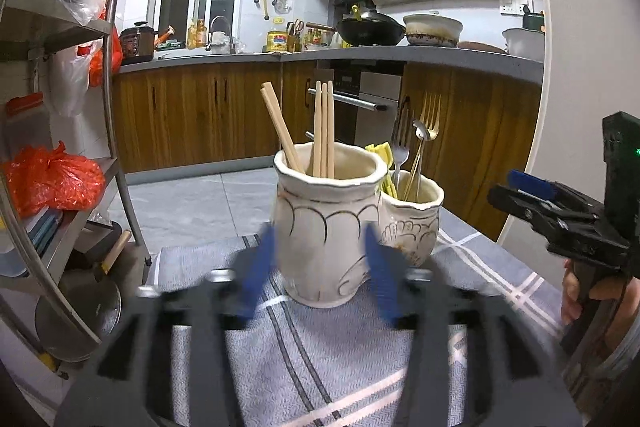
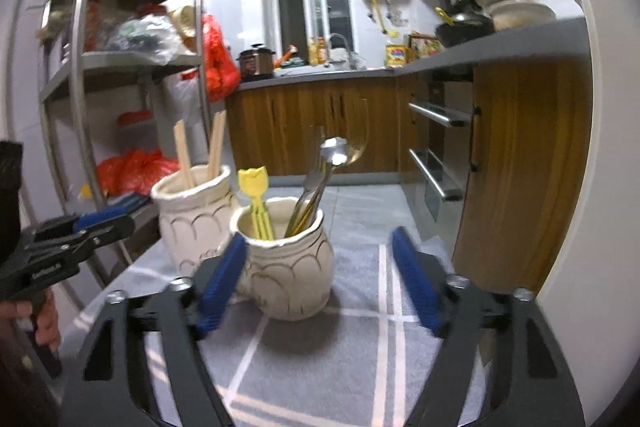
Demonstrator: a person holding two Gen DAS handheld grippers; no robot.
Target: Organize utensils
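Note:
Two cream ceramic pots stand side by side on a grey checked cloth [image 1: 320, 355]. The larger pot [image 1: 326, 227] holds several wooden chopsticks [image 1: 323, 131]. The smaller pot [image 1: 414, 223] holds forks and a spoon [image 1: 420, 135] and yellow picks [image 1: 384, 163]. My left gripper [image 1: 320, 271] is open, its blue fingers either side of the larger pot, empty. My right gripper [image 2: 320, 283] is open around the smaller pot [image 2: 288, 267], empty. The picks [image 2: 256, 203], cutlery [image 2: 320, 179] and larger pot [image 2: 192, 215] also show in the right wrist view.
A metal rack [image 1: 60, 147] with red bags and pans stands at the left. Wooden kitchen cabinets [image 1: 200, 115] and an oven [image 1: 360, 107] lie beyond the table edge. The right gripper [image 1: 568, 223] shows at the right in the left wrist view.

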